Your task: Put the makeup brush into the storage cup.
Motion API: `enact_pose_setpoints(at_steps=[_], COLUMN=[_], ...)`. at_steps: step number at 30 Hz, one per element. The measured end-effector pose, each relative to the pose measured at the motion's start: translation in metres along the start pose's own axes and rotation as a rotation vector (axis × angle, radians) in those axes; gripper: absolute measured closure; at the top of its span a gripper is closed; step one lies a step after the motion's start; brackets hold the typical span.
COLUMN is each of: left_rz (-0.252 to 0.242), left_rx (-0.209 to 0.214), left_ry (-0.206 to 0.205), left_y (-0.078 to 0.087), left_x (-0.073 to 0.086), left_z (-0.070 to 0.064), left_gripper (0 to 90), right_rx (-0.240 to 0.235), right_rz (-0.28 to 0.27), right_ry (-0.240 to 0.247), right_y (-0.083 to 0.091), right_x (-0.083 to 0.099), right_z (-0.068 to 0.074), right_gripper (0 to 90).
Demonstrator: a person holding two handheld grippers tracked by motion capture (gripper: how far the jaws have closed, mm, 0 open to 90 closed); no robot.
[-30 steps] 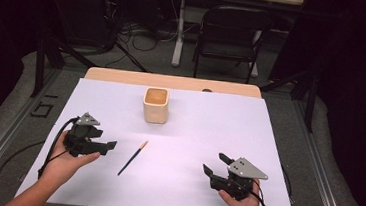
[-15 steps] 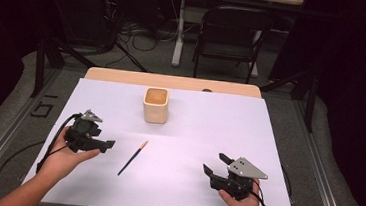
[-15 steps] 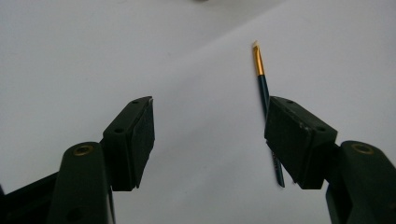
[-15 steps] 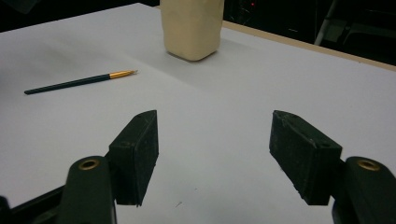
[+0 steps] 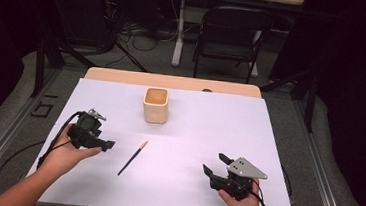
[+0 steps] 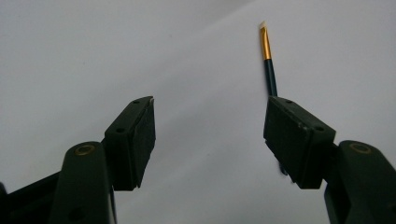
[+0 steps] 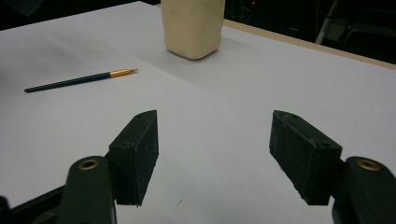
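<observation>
A lab-like recording room; dark surroundings, floor cables [image 5: 131, 41], folding chair [image 5: 232, 34], white-covered table [image 5: 268, 140]

Brush [image 6: 270, 77] handle behind right jaw

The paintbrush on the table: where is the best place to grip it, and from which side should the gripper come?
Probably the dark handle of the paintbrush, near its middle, coming from above with the jaws closing across it. It lies flat on the white table, thin and straight, with free space on both sides. The left gripper is open and nearest; its right jaw already overlaps the handle in the left gripper view.
</observation>
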State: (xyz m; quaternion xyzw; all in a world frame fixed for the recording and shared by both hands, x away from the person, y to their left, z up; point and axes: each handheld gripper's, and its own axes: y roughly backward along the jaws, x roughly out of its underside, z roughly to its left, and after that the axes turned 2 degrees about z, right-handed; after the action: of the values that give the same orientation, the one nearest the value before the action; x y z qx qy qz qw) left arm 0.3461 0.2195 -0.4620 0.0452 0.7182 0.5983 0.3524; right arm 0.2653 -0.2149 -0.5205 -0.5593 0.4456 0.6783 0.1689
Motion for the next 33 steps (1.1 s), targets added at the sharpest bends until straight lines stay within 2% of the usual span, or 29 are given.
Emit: enact_pose_setpoints(at_steps=[23, 25, 33], left_rz=[0.122, 0.147, 0.199], left_rx=[-0.006, -0.008, -0.02], left_ry=[0.0, -0.002, 0.019], left_y=[-0.011, -0.013, -0.017], left_x=[-0.008, -0.009, -0.011], left_z=[0.006, 0.007, 0.009], left_gripper=[35.3, 35.8, 36.0], right_rx=[-0.006, -0.007, -0.011], right_rz=[0.009, 0.007, 0.012], right_ry=[-0.003, -0.005, -0.005], right_y=[-0.001, -0.002, -0.002], right_x=[0.001, 0.001, 0.001], right_z=[0.0, 0.0, 0.0], right_gripper=[32.7, 32.7, 32.7])
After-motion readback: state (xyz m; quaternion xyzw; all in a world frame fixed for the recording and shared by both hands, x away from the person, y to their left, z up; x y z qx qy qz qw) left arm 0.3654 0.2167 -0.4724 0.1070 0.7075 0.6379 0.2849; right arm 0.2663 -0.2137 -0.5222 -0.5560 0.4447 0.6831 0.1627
